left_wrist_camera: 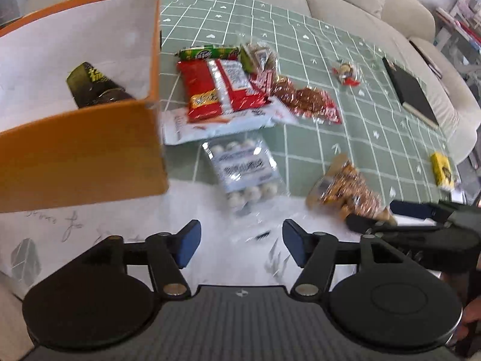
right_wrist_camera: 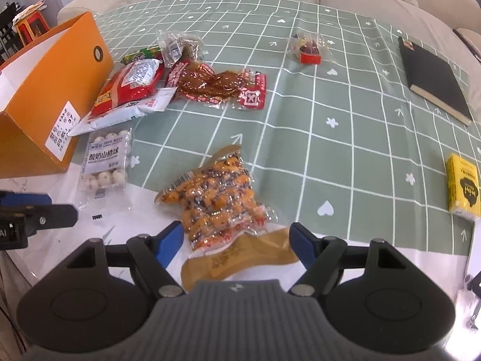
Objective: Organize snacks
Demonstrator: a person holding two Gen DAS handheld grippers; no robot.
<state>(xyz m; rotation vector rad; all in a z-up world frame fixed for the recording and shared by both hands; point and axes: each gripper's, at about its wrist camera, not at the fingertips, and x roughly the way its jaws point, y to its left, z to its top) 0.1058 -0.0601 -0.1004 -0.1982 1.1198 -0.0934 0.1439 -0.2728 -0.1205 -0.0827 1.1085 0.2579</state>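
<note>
Lying lengthwise toward right gripper (right_wrist_camera: 237, 242), orange snack packet (right_wrist_camera: 221, 207), between wide-open jaws, left gripper (left_wrist_camera: 239, 242) wide too

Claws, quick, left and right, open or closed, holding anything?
Left claw: open, holding nothing.
Right claw: open, around the end of the orange snack bag, not gripping it yet.
</note>
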